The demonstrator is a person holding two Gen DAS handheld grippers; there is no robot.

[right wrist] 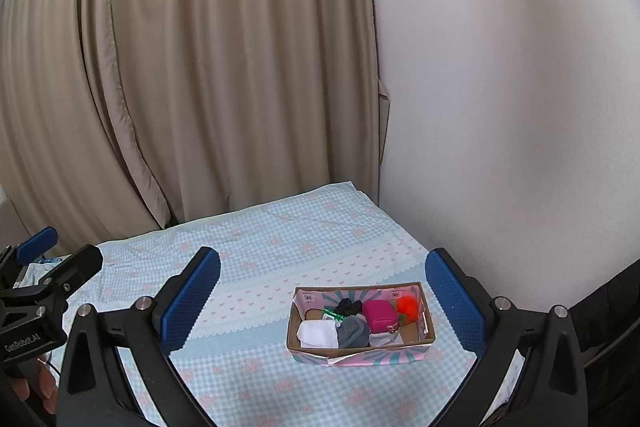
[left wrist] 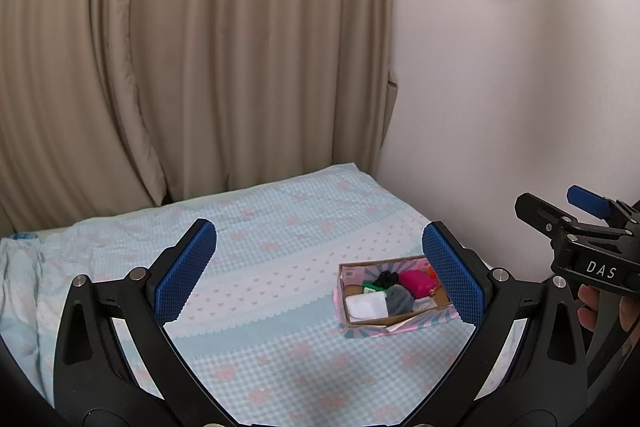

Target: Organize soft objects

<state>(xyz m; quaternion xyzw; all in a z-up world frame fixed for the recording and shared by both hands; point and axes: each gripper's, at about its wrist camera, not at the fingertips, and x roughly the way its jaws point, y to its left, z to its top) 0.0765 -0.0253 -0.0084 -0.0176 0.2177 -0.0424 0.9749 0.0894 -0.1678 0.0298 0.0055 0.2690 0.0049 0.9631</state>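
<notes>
A shallow cardboard box (right wrist: 427, 327) with pink and teal sides sits on the checked bedspread (right wrist: 256, 259), and shows in the left wrist view too (left wrist: 342, 301). Inside lie a white cloth (right wrist: 318, 334), a grey sock (right wrist: 353, 331), a black item (right wrist: 348, 306), a magenta pouch (right wrist: 378, 315), an orange pom-pom (right wrist: 409, 306) and a green packet (right wrist: 331, 315). My left gripper (left wrist: 320, 267) is open and empty, held above the bed left of the box. My right gripper (right wrist: 323, 297) is open and empty, raised above and in front of the box.
A beige curtain (right wrist: 200, 67) hangs behind the bed at the left. A white wall (right wrist: 500, 107) borders the bed's right side, close to the box. The bedspread (left wrist: 248, 251) stretches left of the box. The right gripper shows at the right edge of the left view (left wrist: 576, 235).
</notes>
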